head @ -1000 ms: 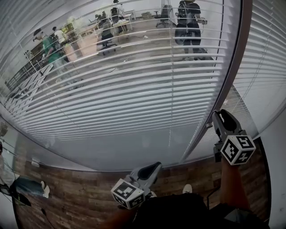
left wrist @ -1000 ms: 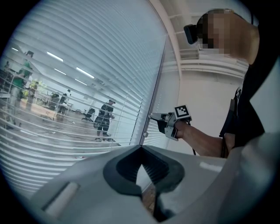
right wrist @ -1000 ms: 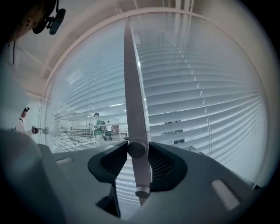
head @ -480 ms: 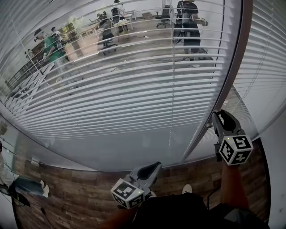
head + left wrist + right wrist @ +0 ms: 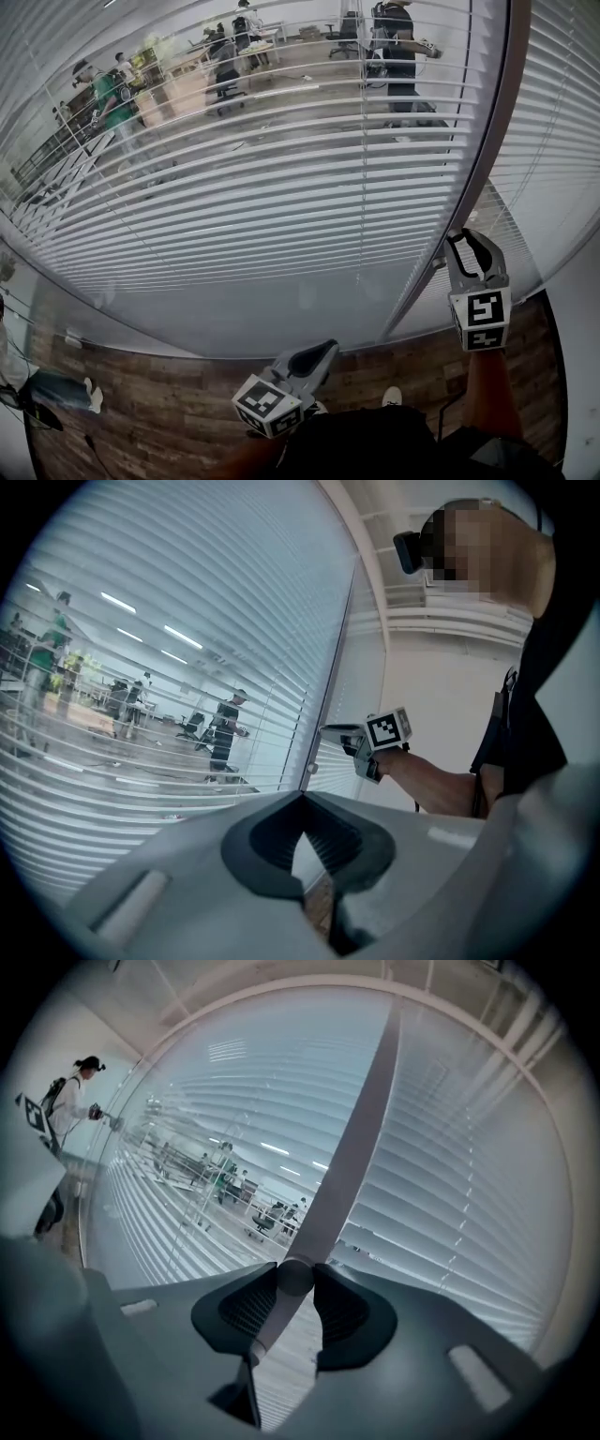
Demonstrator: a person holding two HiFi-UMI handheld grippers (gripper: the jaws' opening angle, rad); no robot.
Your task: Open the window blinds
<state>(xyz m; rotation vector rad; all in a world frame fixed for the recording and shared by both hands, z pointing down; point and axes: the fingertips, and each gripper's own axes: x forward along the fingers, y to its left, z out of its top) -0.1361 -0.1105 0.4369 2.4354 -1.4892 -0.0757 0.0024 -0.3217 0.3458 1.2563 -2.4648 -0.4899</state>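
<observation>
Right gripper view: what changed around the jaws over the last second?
The right gripper has just been closing its jaws on the small knob at the window frame, and it rolled, so its marker cube now sits square. The left gripper and the blinds look unchanged.

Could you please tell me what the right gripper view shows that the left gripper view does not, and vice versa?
Only the right gripper view: the knob between the jaws of the right gripper, which have just been closing and now pinch it. Only the left gripper view: that gripper's marker cube and the forearm behind it, seen from outside, plus the left gripper, jaws together and empty. Both: the slatted blinds, the grey window frame post, and people beyond the glass.
</observation>
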